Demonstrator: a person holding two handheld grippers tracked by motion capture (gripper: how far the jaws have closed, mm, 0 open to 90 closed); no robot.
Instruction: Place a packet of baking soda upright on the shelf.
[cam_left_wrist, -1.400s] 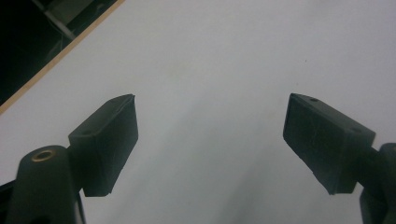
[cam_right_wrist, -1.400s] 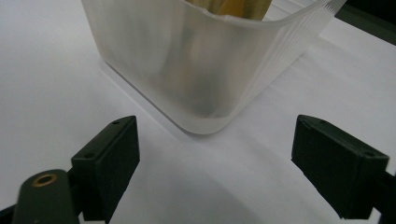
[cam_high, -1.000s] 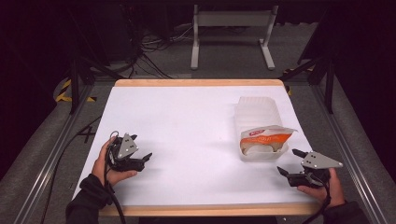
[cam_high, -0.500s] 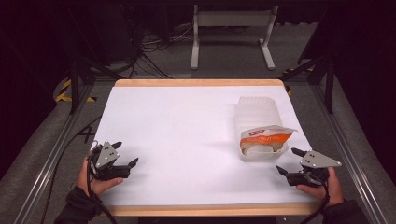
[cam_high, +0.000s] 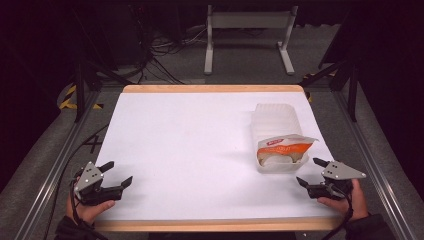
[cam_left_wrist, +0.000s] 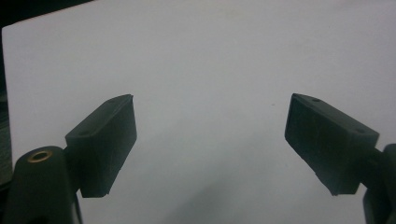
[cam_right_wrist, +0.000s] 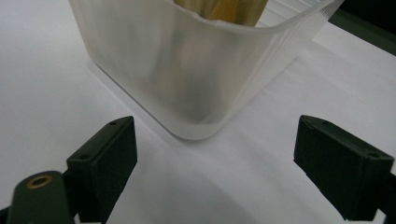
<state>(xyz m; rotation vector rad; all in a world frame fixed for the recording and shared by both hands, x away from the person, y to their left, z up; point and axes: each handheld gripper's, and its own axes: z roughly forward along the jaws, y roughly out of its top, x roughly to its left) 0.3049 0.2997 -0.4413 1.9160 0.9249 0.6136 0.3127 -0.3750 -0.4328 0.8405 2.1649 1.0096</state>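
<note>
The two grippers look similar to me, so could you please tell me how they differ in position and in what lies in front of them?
The left gripper sits at the table's near left corner, the right gripper at its near right. The left gripper faces bare white surface; the right gripper faces a translucent plastic container close ahead, untouched. Both are open and hand-held.

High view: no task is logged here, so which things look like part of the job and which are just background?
Likely in the job:
translucent plastic tub holding an orange-and-white packet
left hand-held gripper, open
right hand-held gripper, open, facing the tub

Background:
white table top
grey metal stand
floor cables
</note>
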